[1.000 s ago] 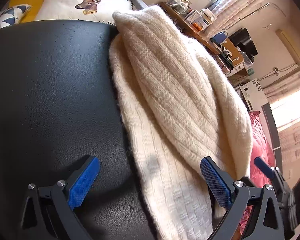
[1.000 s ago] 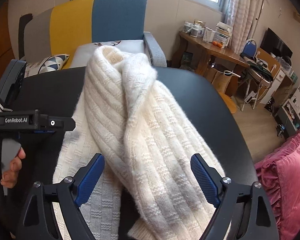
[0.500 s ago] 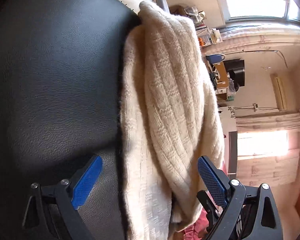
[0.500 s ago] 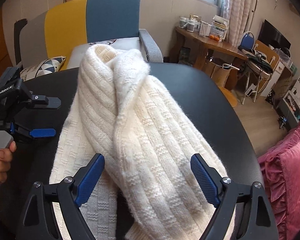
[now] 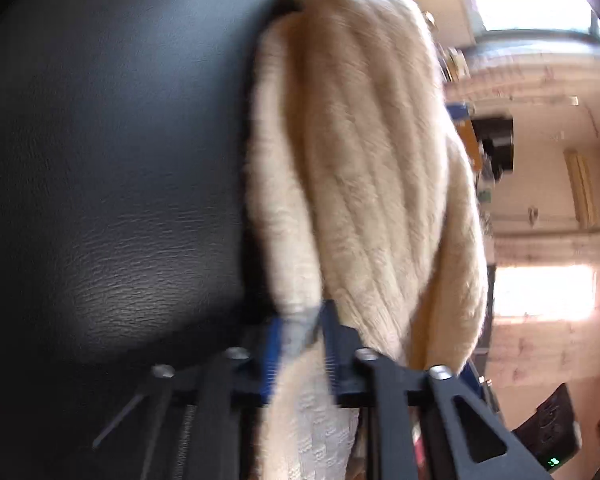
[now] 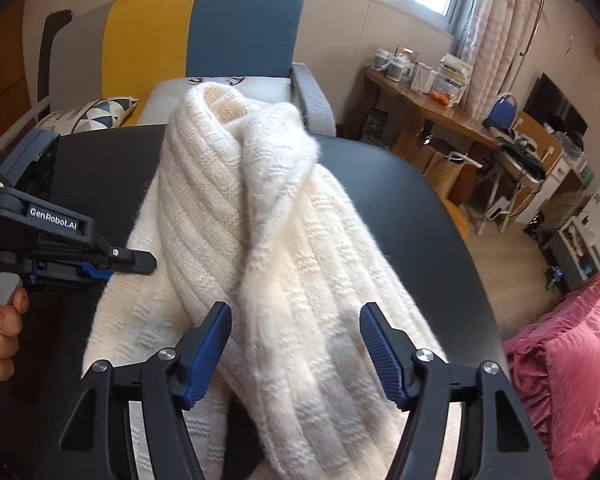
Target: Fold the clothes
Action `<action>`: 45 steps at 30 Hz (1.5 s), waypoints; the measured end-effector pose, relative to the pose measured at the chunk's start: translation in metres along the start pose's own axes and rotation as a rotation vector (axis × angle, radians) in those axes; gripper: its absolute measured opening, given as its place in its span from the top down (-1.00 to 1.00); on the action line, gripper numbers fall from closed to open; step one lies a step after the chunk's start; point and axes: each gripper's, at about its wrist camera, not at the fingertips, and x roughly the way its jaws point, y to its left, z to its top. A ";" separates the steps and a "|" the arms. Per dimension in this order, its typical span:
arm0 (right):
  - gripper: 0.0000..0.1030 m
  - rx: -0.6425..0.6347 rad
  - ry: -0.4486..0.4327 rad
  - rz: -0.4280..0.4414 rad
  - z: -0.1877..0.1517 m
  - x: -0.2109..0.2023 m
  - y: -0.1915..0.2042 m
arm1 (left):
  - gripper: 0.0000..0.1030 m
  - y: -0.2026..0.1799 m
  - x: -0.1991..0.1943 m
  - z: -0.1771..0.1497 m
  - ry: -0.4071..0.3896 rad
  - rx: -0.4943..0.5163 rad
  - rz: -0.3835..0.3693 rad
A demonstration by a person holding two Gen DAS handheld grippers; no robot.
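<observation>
Left tool: jaws have just been closing and now stand nearly together, clamped on a thin fold at the near left edge of the cream knitted garment. The picture is blurred, so how many layers are caught cannot be told.

Right tool: jaws have just been closing, still apart, with the garment's thick ribbed roll lying between them. The pads do not yet press on the knit.

Garment: lies lengthwise ahead of both tools on the black surface, bunched and twisted, its far end heaped at the surface's far edge, its near end under the tools.

Risks, as judged:
- The left tool's bite looks shallow and near the hem; a lift could pull the loose knit out, or stretch it.
- The right tool straddles a thick roll; closing there may take several layers at once and lock the twist into the fold.
- Uneven lifting by the two tools could drag the far heap off the far edge.

Edges and room:
- Bare surface lies left of the left tool and right of the right tool, giving room to spread the garment sideways.
- The surface's curved right edge drops to the floor, with a pink cushion beyond it.
- Past the far edge stands a blue-and-yellow armchair, close behind the heap.
</observation>
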 end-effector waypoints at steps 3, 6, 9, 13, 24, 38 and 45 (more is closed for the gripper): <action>0.15 0.001 0.013 0.004 0.007 0.008 0.001 | 0.80 0.003 -0.003 -0.003 -0.007 0.017 0.011; 0.87 0.063 0.054 0.037 0.010 0.018 -0.008 | 0.84 -0.005 -0.005 -0.006 -0.033 0.044 0.046; 0.88 0.130 0.047 0.077 0.009 0.016 -0.018 | 0.86 -0.015 -0.017 -0.010 -0.080 0.091 0.073; 0.89 0.166 0.017 0.139 0.013 -0.004 -0.019 | 0.86 -0.032 -0.043 -0.015 -0.140 0.162 0.066; 0.90 0.270 -0.100 0.473 0.042 -0.078 0.001 | 0.86 -0.004 -0.192 -0.009 -0.359 0.185 0.053; 0.90 0.294 -0.175 0.444 0.093 -0.109 0.048 | 1.00 0.104 -0.432 -0.062 -0.622 0.273 0.467; 0.90 0.334 -0.112 0.254 0.104 -0.080 0.034 | 1.00 0.119 -0.456 -0.122 -0.713 0.341 0.670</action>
